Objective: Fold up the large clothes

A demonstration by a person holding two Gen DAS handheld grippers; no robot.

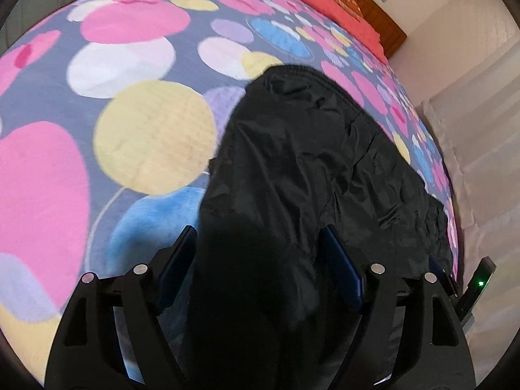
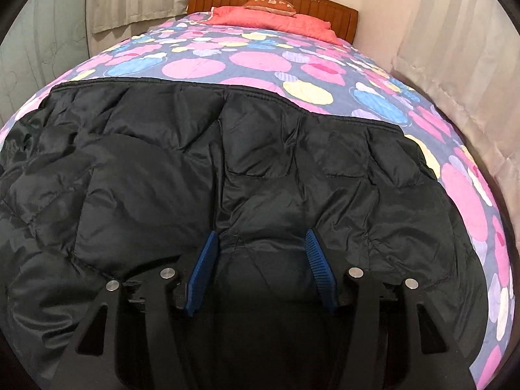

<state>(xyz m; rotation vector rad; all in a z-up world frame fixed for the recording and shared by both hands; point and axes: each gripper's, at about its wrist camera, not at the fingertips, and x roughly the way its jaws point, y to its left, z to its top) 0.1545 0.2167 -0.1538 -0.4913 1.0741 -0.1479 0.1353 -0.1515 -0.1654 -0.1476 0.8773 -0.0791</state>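
Observation:
A large black quilted jacket lies spread on the bed, its hem towards the headboard. In the left wrist view the jacket runs up the middle and right. My left gripper is open, its blue pads standing either side of a raised bunch of the black fabric. My right gripper is open just above the jacket's near part, with fabric between its blue pads. I cannot tell whether either pad presses the cloth.
The bed is covered by a blanket with pink, yellow and blue circles. A red pillow and a wooden headboard are at the far end. Pale curtains hang along the right side.

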